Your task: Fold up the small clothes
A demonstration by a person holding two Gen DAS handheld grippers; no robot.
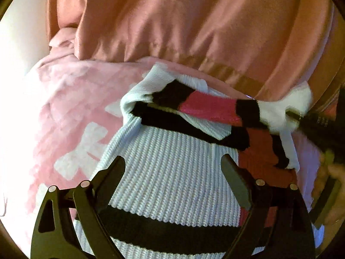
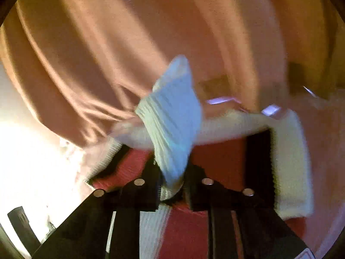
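Observation:
A small ribbed knit sweater (image 1: pixel 172 161), white with black, pink and red blocks, lies on a pink blanket (image 1: pixel 71 108). My left gripper (image 1: pixel 172 170) is open, its fingers spread just above the white body panel. In the left wrist view my right gripper (image 1: pixel 299 116) pinches the white cuff at the right and holds a sleeve (image 1: pixel 207 108) across the sweater. In the right wrist view my right gripper (image 2: pixel 172 183) is shut on that white ribbed cuff (image 2: pixel 172 125), which sticks up between its fingers; the view is blurred.
The pink blanket has white patterns (image 1: pixel 86 149) and covers the surface. A peach satin cloth (image 1: pixel 183 21) hangs behind the sweater and also fills the right wrist view (image 2: pixel 107 43). The person's hand (image 1: pixel 332 172) shows at the right edge.

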